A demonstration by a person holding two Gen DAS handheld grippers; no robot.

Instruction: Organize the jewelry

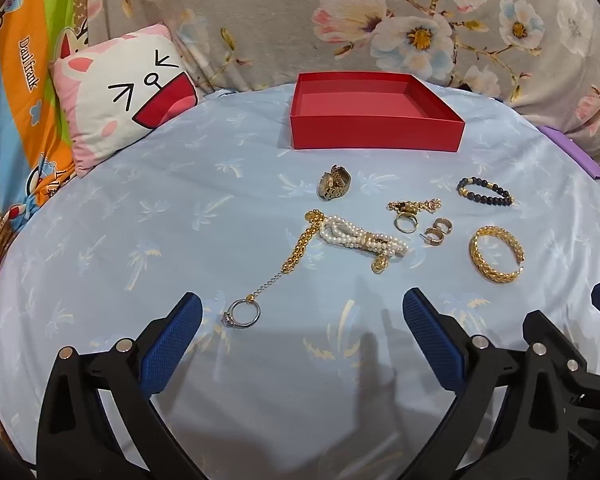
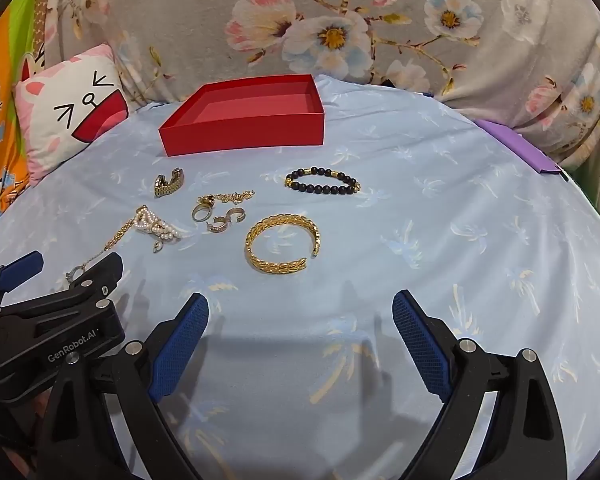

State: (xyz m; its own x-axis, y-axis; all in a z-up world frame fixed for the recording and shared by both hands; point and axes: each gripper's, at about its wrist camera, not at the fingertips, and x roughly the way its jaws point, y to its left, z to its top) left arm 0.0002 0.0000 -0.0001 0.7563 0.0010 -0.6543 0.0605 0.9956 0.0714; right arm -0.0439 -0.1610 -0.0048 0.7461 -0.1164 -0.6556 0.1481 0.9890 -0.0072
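An empty red box stands at the back of a light blue sheet. Before it lies jewelry: a gold watch, a gold chain ending in a silver ring, a pearl bracelet, a ring, hoop earrings, a black bead bracelet and a gold cuff. My left gripper is open, near the silver ring. My right gripper is open just short of the cuff. Neither holds anything.
A cartoon cat pillow leans at the back left against a floral grey cloth. A purple edge shows at the right of the sheet. The left gripper's body is at the right view's lower left.
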